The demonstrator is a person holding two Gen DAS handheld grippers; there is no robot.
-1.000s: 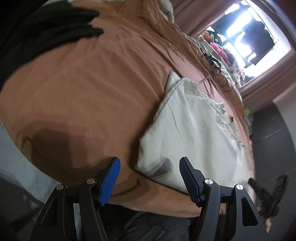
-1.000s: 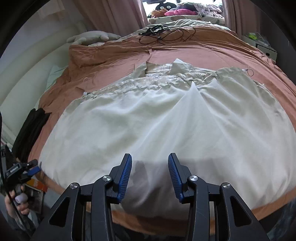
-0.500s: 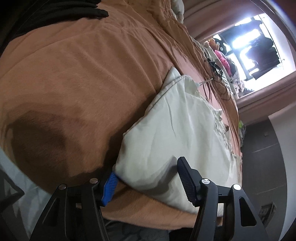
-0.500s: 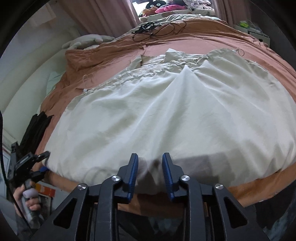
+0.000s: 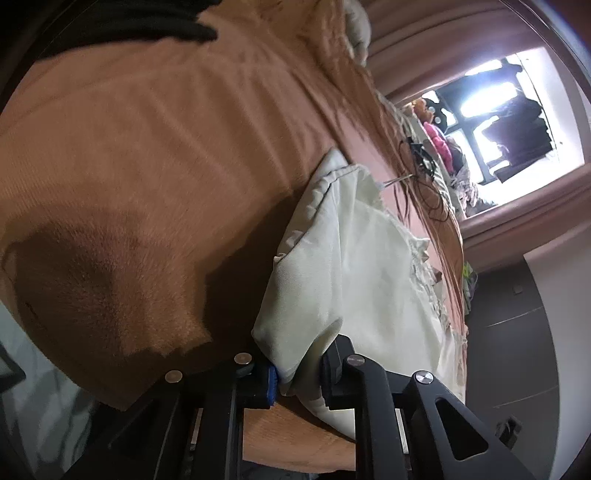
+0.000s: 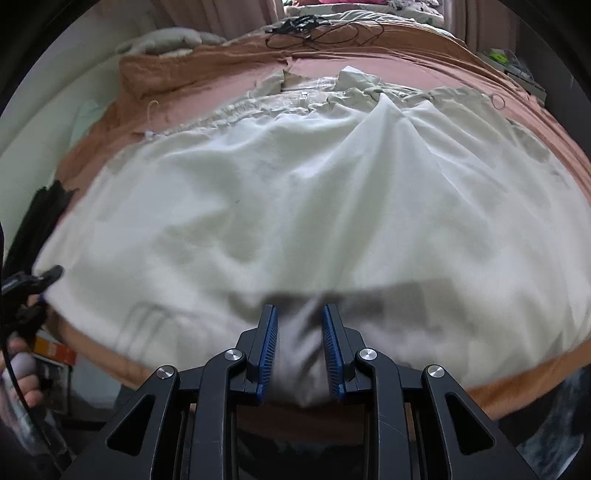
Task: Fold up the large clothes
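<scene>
Cream garment [image 6: 295, 206] lies spread flat across the bed [image 5: 147, 147], hem at the near edge, gathered waist end toward the far side.

Step in hand, as I read it: gripping the near hem for the first fold.

Left claw [image 5: 299, 373] is pinching the garment's near left corner, cloth bunched between its jaws. Right claw [image 6: 300, 347] sits on the hem nearer the middle, jaws narrowed with cloth between the blue pads [image 6: 267, 347]; looks pinched, though the frame is blurred there.

Next move probably calls for lifting both grips together, level, and carrying the hem toward the waist end so the edges line up. Uneven lift would skew the fold; thin cloth may slip.

Cables [image 6: 314, 29] lie on the far bed, well apart from the garment.

No readable brands or writing.
</scene>
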